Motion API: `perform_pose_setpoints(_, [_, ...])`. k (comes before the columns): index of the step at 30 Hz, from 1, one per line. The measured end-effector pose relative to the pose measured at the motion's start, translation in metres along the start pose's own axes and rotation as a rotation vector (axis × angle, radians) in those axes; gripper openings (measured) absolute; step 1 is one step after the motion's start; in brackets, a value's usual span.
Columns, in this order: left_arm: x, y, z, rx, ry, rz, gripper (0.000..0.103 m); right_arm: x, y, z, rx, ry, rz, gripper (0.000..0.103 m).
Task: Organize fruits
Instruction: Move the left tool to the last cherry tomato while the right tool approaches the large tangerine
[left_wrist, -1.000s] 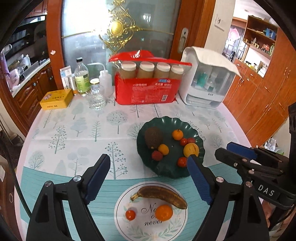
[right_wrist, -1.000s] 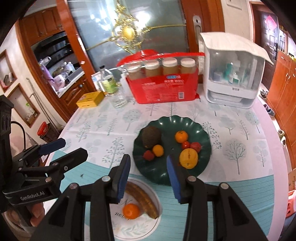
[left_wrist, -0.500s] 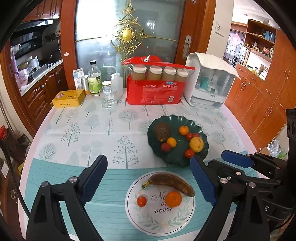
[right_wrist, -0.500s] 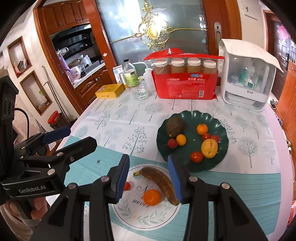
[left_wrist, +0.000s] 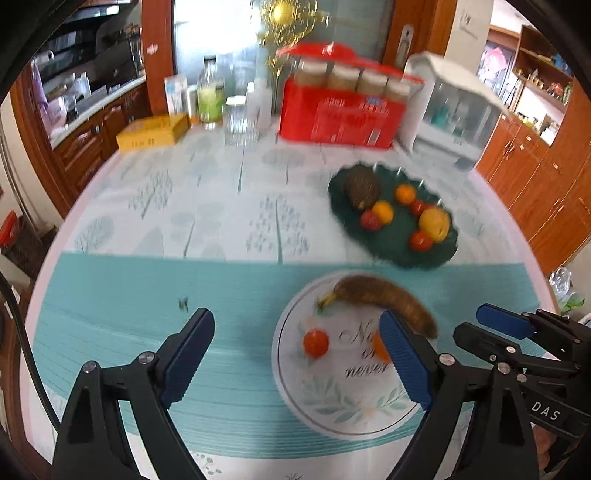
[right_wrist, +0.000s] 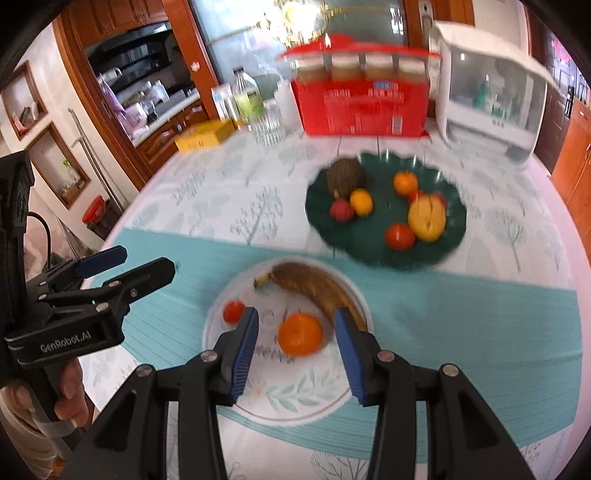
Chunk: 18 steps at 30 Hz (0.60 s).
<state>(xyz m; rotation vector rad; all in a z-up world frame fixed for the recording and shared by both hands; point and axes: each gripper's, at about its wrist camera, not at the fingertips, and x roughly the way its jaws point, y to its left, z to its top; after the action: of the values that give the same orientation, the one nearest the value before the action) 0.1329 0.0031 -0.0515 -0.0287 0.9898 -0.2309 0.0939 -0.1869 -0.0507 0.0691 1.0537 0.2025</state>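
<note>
Right wrist view showed the right claw (right_wrist: 295, 336) spread wide and empty, hovering with an orange (right_wrist: 300, 333) between its fingers but not gripped; that orange lay on the white plate (right_wrist: 295, 406) with a small tomato (right_wrist: 233, 312) and a brown banana (right_wrist: 314, 286); the left claw (left_wrist: 295, 354) was likewise released, holding nothing. Farther back on the table (right_wrist: 221, 192), the green dish (right_wrist: 384, 251) already held seven fruits; three apparently remained to sort.

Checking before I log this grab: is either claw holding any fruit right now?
Nothing is held. Both claws are open; the right claw frames the orange without gripping it.
</note>
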Motion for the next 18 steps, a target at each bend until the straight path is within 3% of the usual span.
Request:
perform_pose_setpoints(6, [0.037, -0.001, -0.02, 0.001, 0.067, -0.012, 0.088, 0.032, -0.005, -0.017, 0.049, 0.072, 0.022, 0.043])
perform_pose_setpoints(13, [0.077, -0.002, -0.024, -0.017, 0.144, -0.072, 0.067, 0.056, -0.006, -0.022, 0.08, 0.098, 0.048, 0.043])
perform_pose_setpoints(18, [0.095, 0.0, -0.025, -0.039, 0.189, -0.101, 0.06, 0.072, -0.002, -0.026, 0.08, 0.124, 0.052, 0.043])
